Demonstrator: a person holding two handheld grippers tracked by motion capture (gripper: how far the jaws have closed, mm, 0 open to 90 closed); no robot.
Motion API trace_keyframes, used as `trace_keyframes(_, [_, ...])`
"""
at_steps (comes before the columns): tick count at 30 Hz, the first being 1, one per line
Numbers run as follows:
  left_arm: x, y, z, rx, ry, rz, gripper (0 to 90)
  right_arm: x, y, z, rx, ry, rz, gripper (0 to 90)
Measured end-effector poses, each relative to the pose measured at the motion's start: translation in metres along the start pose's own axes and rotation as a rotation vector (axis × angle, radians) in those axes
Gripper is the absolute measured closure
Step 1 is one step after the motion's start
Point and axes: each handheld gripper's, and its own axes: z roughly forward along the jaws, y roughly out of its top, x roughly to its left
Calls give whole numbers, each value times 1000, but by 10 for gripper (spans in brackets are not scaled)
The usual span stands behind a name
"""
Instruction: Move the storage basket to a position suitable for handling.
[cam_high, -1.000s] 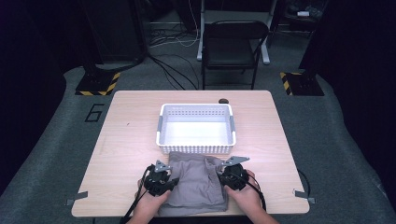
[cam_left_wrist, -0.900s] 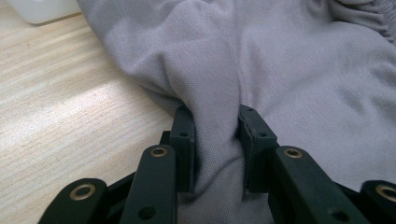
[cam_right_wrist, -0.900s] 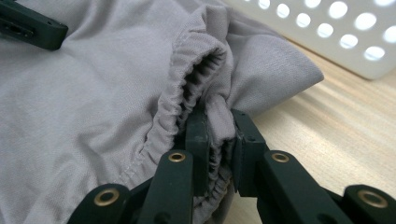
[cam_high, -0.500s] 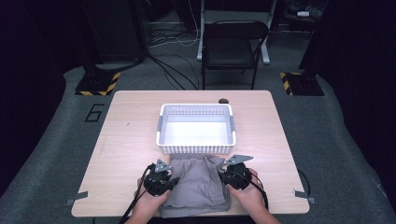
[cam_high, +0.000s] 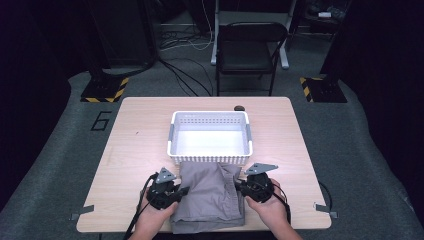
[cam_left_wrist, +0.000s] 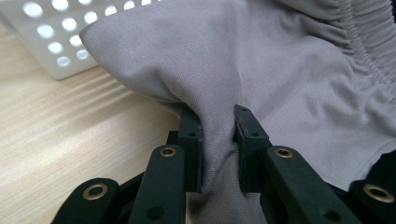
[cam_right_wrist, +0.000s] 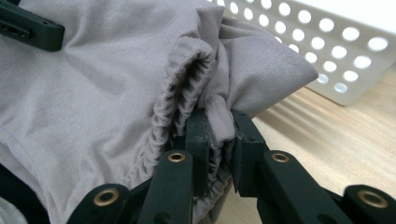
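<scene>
High view | grey garment (cam_high: 212, 195): folded, elastic-waisted, wrinkled | left hand-held gripper (cam_high: 181, 190), right hand-held gripper (cam_high: 239, 185): each pinching cloth

Folded grey garment (cam_high: 212, 195) with elastic waistband, flat at the table's near edge.

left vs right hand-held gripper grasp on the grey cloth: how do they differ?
The left hand-held gripper pinches a smooth, plain fold at the grey cloth's left side; the right hand-held gripper clamps bunched cloth at a gathered, elastic-looking hem on its right side. In the high view the left one sits slightly nearer the person than the right. Shared: both are shut on the cloth, close to the white basket.
</scene>
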Motion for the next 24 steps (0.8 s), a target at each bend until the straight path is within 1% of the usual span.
trace_keyframes(1, [1,2,-2,-5,4,6,759,1,1,-2,-5,1,6,790])
trace_keyframes(2, [1,4,-5,-9,2,2,759,1,3,-4,-11,3,-3,790])
trace_keyframes(3, [1,6,-7,-2,-4,4,759,2,5,-6,-14,4,5,790])
trace_keyframes(4, [1,8,-9,-6,1,2,759,2,7,-7,-23,8,-7,789])
trace_keyframes(6, [1,10,-12,-17,1,-5,759,3,11,-11,-39,13,-1,789])
trace_keyframes(7, [1,11,-14,-20,2,-8,759,4,12,-13,-48,13,-15,789])
trace_keyframes(8, [1,13,-15,-18,3,-4,759,5,14,-15,-55,14,-11,789])
trace_keyframes(9, [1,14,-15,-26,8,-2,759,5,16,-17,-61,13,-21,789])
trace_keyframes(10, [2,16,-17,-20,7,6,758,6,18,-17,-66,9,-23,789])
trace_keyframes(11, [1,18,-17,-31,9,-2,759,6,19,-19,-61,7,-24,789])
trace_keyframes(12, [1,20,-17,-33,15,7,759,6,21,-19,-66,5,-25,789])
trace_keyframes(13, [1,22,-18,-33,12,2,758,6,23,-20,-65,3,-33,789])
trace_keyframes(14, [1,24,-20,-32,15,16,759,6,24,-20,-70,0,-32,790])
trace_keyframes(15, [0,26,-20,-39,16,14,759,6,26,-21,-72,-4,-30,790])
trace_keyframes(16, [-1,28,-21,-48,28,21,758,5,28,-22,-83,-4,-39,790])
trace_keyframes(20, [1,37,-27,-51,31,46,759,5,37,-26,-104,-7,-44,791])
trace_keyframes(21, [2,39,-28,-53,33,39,759,5,40,-28,-107,-6,-45,791])
trace_keyframes(24, [5,47,-32,-64,31,41,759,3,48,-31,-116,-2,-46,791])
